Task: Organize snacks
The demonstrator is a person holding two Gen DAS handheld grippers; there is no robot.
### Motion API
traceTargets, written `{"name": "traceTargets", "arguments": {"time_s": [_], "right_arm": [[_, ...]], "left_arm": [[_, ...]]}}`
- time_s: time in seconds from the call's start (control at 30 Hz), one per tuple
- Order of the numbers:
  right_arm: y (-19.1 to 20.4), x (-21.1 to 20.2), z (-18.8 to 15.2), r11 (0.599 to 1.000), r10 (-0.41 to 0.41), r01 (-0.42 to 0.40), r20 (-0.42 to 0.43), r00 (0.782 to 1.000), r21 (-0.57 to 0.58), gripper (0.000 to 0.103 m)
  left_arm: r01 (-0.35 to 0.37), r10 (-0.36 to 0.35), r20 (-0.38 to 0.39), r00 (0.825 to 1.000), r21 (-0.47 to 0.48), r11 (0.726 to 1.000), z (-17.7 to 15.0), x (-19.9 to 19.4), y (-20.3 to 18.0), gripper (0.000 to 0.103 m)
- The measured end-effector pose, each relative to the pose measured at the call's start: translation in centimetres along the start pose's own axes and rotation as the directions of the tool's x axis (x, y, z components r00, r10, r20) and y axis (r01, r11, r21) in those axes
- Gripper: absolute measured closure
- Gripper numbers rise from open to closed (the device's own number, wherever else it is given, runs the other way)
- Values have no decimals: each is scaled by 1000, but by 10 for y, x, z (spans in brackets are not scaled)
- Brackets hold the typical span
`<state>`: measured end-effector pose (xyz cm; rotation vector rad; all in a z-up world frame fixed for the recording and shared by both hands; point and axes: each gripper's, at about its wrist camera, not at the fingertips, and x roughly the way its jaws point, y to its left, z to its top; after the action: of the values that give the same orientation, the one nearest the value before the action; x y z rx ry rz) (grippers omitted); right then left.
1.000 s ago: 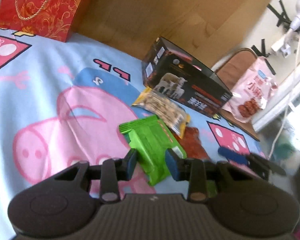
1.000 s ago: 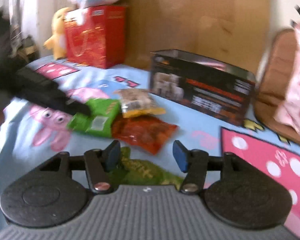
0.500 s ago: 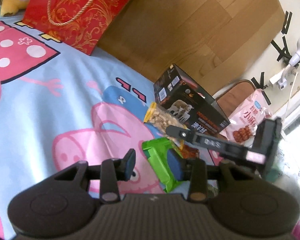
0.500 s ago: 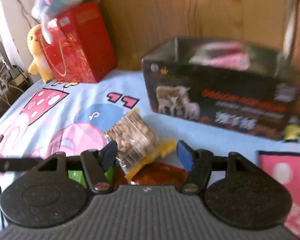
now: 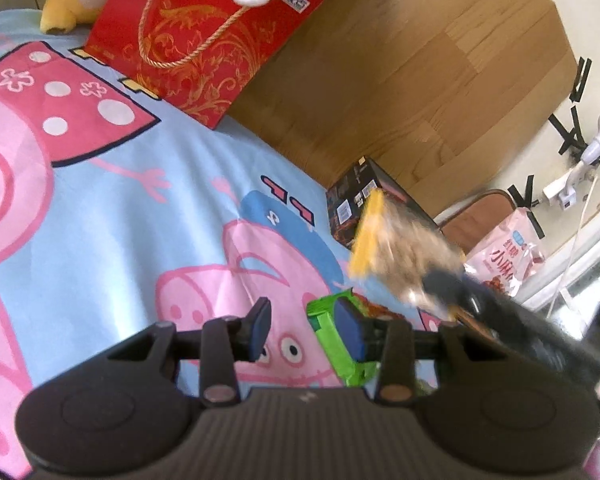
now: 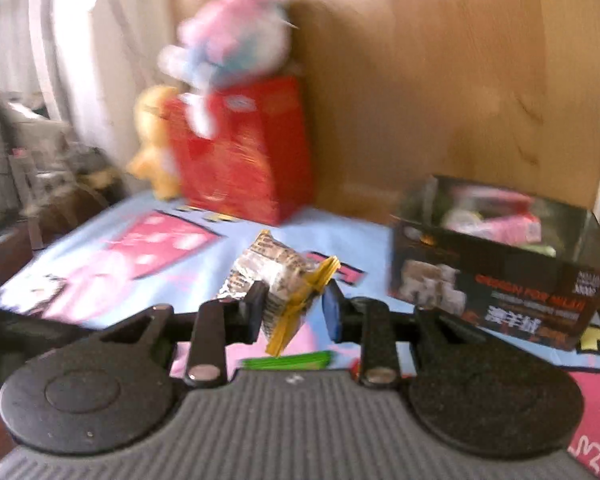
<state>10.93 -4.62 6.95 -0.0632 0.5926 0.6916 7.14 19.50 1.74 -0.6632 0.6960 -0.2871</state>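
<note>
Lifted off the cartoon-printed blue bedsheet (image 5: 112, 216) since the earlier frame, the clear crinkly packet of nuts with yellow sealed ends (image 6: 278, 276) is now held in the air by the right gripper (image 6: 294, 312), whose jaws have just been closing and pinch it near one seal. It is judged light, soft and slippery; a mid-body hold suits it. The left gripper (image 5: 306, 330) is narrowly parted and empty, just beside the green foil packet (image 5: 336, 344). The open black cardboard box (image 6: 500, 264) stands near the sheet's far edge.
</note>
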Motion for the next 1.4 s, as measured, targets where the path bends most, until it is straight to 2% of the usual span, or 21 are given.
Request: {"name": "traceTargets", "arguments": {"time_s": [0.17,0.3,0.4,0.47,0.57,0.67,0.8,0.93,1.1,1.27,1.4], "right_arm": [[11,-27,-31,996,88,-89,-85,992,-9,70],[17,-37,-62,992,124,-127,-147,981,-16,70],[17,-43,-76,988,153,-157,-165,974,-5,70],[20,-48,-81,987,159,-163,-169,973,-12,69],[19,-55,-91,985,159,-168,-175,972,-36,69],[16,-59,-96,991,119,-127,-155,981,-41,61],[10,-69,-99,996,84,-87,-112,990,-19,48],[8,-82,-103,997,71,-72,-82,994,-8,44],[12,-92,-114,998,61,-61,-76,995,5,42],[21,-89,-120,998,49,-52,-95,994,-36,42],[26,-79,-120,995,53,-63,-120,991,-83,42]], "left_arm": [[-5,5,4,1000,13,1000,-13,-21,1,67],[-8,8,3,1000,53,999,-39,-54,0,67],[-36,37,-12,999,101,994,-66,-82,0,67],[-57,62,-37,997,126,990,-85,-98,0,67],[-87,96,-59,994,140,986,-107,-113,0,62],[-92,98,-40,994,134,987,-115,-119,-4,61],[-92,93,0,996,123,988,-103,-110,-15,60],[-58,60,-7,998,169,984,-83,-82,-34,60],[-11,22,-63,998,174,985,-70,-44,-47,55],[15,9,-126,992,191,982,-80,-27,-51,51],[39,-10,-184,983,154,987,-88,-16,-43,51]]}}
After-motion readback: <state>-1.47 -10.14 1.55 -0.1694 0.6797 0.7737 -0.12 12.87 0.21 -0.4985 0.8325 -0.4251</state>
